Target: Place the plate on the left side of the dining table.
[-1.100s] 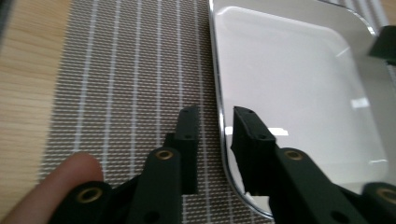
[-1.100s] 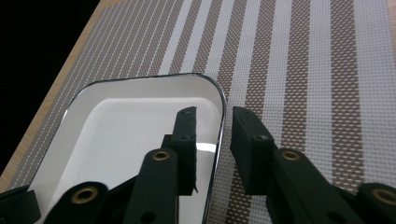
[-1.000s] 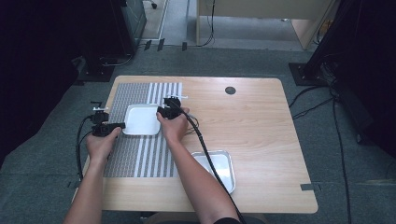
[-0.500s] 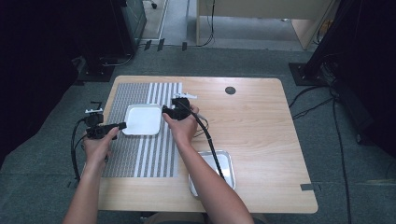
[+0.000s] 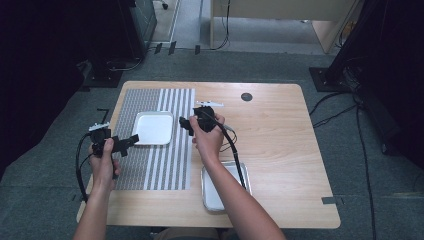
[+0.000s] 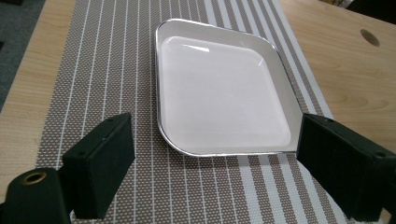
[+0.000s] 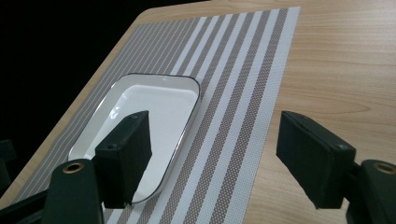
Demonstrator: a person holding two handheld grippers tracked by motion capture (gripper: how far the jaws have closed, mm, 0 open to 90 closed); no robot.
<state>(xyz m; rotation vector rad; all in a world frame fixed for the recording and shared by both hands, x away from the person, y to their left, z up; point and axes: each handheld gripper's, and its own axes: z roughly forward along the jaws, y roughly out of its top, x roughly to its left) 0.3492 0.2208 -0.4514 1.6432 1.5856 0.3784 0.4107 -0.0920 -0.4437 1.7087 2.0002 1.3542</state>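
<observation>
Tray between two open grippers

Position first: the white square enamel tray with a thin metal rim (image 5: 154, 128) lies flat on the grey-and-white striped woven placemat (image 5: 150, 165), which covers the left part of the light wooden table (image 5: 280, 130). Being square, the tray has no long axis to favour, so what matters is which edge each tool faces.

From above, the left gripper (image 5: 131, 141) sits just off the tray's near left corner, jaws pointing toward it. In the left gripper view the tray (image 6: 219, 88) lies straight ahead and a little beyond the two black pads, its near rim spanning almost the whole gap between them; the jaws stand wide apart and hold nothing. This gripper looks the nearer of the two and the better lined up, in my judgement.

The right gripper (image 5: 186, 125) hovers just beside the tray's right edge, aimed leftward. In the right gripper view the tray (image 7: 140, 116) lies ahead and to the left, partly behind the left pad, with striped mat and bare wood between the pads. These jaws are also spread and empty.

A second tray, silver metal and rectangular (image 5: 215, 192), rests on the bare wood near the front edge, partly under the right forearm, well apart from both grippers.
</observation>
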